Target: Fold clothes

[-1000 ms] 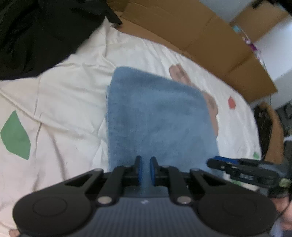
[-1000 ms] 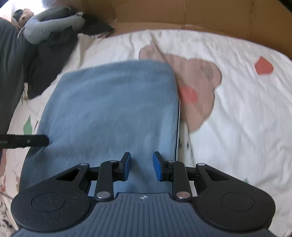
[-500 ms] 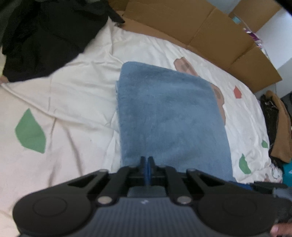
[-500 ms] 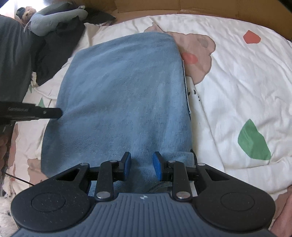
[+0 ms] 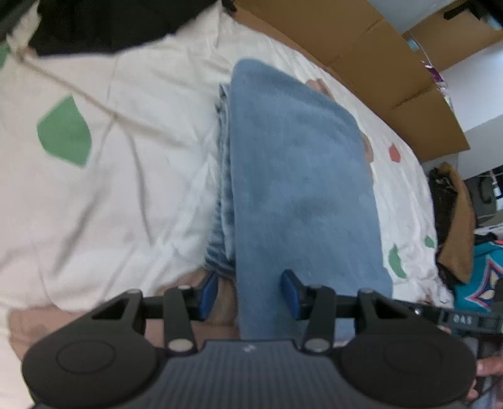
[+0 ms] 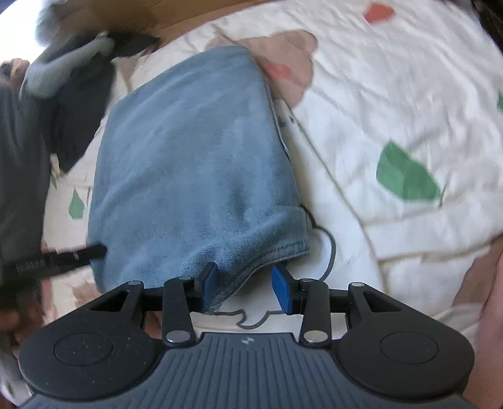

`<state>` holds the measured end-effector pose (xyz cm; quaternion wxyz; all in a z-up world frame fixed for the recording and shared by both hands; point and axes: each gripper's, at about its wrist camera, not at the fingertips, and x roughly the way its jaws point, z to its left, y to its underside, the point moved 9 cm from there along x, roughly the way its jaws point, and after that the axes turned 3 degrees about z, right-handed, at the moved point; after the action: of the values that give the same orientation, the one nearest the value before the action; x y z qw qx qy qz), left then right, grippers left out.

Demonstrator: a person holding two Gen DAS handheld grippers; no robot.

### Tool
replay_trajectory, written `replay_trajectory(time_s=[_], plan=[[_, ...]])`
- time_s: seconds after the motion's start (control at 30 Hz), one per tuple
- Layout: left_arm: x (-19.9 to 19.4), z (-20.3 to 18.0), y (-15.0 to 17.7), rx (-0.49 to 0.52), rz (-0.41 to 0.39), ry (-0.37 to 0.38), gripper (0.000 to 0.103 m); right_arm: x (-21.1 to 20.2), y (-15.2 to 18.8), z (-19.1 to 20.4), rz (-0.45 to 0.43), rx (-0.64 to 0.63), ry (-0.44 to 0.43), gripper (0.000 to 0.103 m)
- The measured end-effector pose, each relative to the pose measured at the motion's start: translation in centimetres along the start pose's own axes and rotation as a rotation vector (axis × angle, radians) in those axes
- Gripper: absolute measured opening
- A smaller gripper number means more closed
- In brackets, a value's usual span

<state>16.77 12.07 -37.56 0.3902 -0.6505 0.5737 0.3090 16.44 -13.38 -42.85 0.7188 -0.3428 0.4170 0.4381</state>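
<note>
A folded blue cloth (image 5: 298, 188) lies flat on the white printed bedsheet (image 5: 125, 176). My left gripper (image 5: 250, 294) hovers at the cloth's near left edge, its jaws opening; the edge runs between the pads, which do not press it. In the right wrist view the same blue cloth (image 6: 195, 163) shows its near right corner between the pads of my right gripper (image 6: 245, 288), whose jaws are also opening without pinching it. A finger of the left gripper (image 6: 63, 256) touches the cloth's left side. The right gripper's black body (image 5: 465, 319) sits at the frame's lower right.
Black clothing (image 5: 94, 25) is heaped at the far left of the bed, with grey and dark garments (image 6: 63, 72) beside it. Cardboard panels (image 5: 361, 53) line the far side. A brown garment (image 5: 456, 220) and a teal patterned item (image 5: 490, 277) lie past the right edge.
Both grippers have drawn back to the cloth's near edge. The left jaws, closed together half a second ago, now stand apart. The right jaws have widened too.
</note>
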Motion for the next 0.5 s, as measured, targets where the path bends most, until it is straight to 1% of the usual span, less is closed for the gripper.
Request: replay_trajectory(time_s=[0.03, 0.13, 0.17, 0.23, 0.27, 0.3, 0.33, 0.37, 0.4, 0.43, 0.47, 0.5], plan=[[0.1, 0.0, 0.3, -0.01, 0.003, 0.033, 0.037, 0.1, 0.0, -0.1, 0.0, 0.03, -0.017, 0.045], [0.7, 0.2, 1.3, -0.05, 0.002, 0.068, 0.037, 0.5, 0.1, -0.1, -0.005, 0.119, -0.102, 0.047], [0.8, 0.3, 1.5, -0.054, 0.007, 0.075, 0.037, 0.7, 0.2, 0.0, 0.001, 0.134, -0.122, 0.049], [1.0, 0.3, 1.8, -0.063, 0.017, 0.089, 0.035, 1.1, 0.5, 0.1, 0.011, 0.156, -0.157, 0.06], [0.9, 0.2, 1.9, -0.059, 0.014, 0.095, 0.031, 1.5, 0.7, 0.2, 0.014, 0.162, -0.172, 0.062], [0.9, 0.2, 1.9, -0.051, 0.011, 0.095, 0.027, 1.8, 0.9, 0.2, 0.017, 0.167, -0.186, 0.067], [0.9, 0.1, 1.9, -0.047, 0.009, 0.091, 0.026, 2.3, 1.0, 0.2, 0.015, 0.174, -0.192, 0.07], [0.8, 0.3, 2.0, -0.046, 0.007, 0.086, 0.024, 2.9, 1.0, 0.0, 0.014, 0.185, -0.196, 0.07], [0.7, 0.3, 1.9, -0.048, 0.007, 0.084, 0.023, 3.3, 1.3, -0.1, 0.014, 0.208, -0.221, 0.07], [0.7, 0.3, 1.9, -0.049, 0.007, 0.081, 0.022, 3.7, 1.6, -0.3, 0.014, 0.232, -0.247, 0.067], [0.7, 0.3, 1.8, -0.046, 0.006, 0.077, 0.022, 4.1, 1.8, -0.4, 0.014, 0.255, -0.273, 0.061], [0.7, 0.2, 1.8, -0.04, 0.007, 0.072, 0.022, 4.5, 2.1, -0.5, 0.014, 0.279, -0.298, 0.045]])
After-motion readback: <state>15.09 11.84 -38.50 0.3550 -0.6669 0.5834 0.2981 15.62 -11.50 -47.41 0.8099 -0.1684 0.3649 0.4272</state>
